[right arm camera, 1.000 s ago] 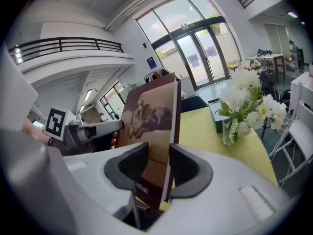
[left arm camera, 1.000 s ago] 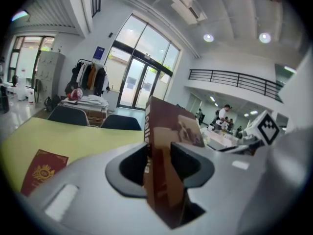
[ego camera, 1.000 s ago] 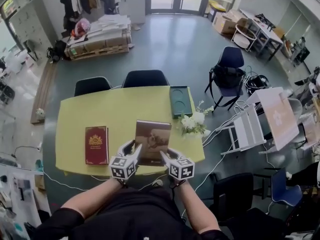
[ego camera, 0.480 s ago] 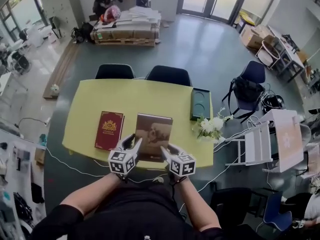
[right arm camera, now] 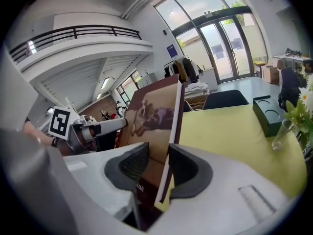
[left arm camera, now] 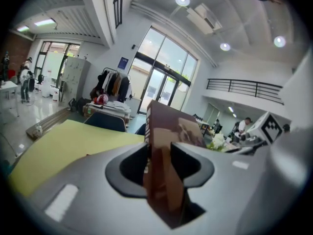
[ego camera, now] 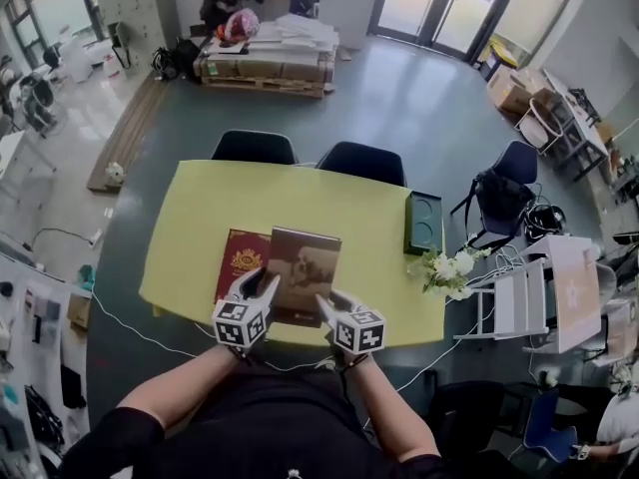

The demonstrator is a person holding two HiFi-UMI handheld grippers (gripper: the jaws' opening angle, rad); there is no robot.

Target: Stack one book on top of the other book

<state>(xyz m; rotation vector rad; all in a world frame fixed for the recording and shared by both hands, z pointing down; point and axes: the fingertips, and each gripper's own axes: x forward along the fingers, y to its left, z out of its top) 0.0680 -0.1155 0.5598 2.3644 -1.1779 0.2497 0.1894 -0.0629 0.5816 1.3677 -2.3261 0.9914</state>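
Both grippers hold a brown book (ego camera: pixel 305 275) with a dog picture on its cover by its near edge. My left gripper (ego camera: pixel 262 285) is shut on its near left corner, my right gripper (ego camera: pixel 327 302) on its near right corner. A red book (ego camera: pixel 240 260) with a gold emblem lies flat on the yellow table (ego camera: pixel 190 228); the brown book's left side overlaps its right part. In the left gripper view the brown book (left arm camera: pixel 166 141) stands edge-on between the pads of the left gripper (left arm camera: pixel 159 160). In the right gripper view the book (right arm camera: pixel 154 114) sits clamped in the right gripper (right arm camera: pixel 157 166).
A dark green tray (ego camera: pixel 422 223) lies at the table's right end, with white flowers (ego camera: pixel 446 267) in a glass nearer the front corner. Two dark chairs (ego camera: pixel 254 147) (ego camera: pixel 361 162) stand behind the table. Cables run along the floor under the near edge.
Both grippers carried the brown book to the left across the table. It was apart from the red book; now it overlaps the red book's right side.
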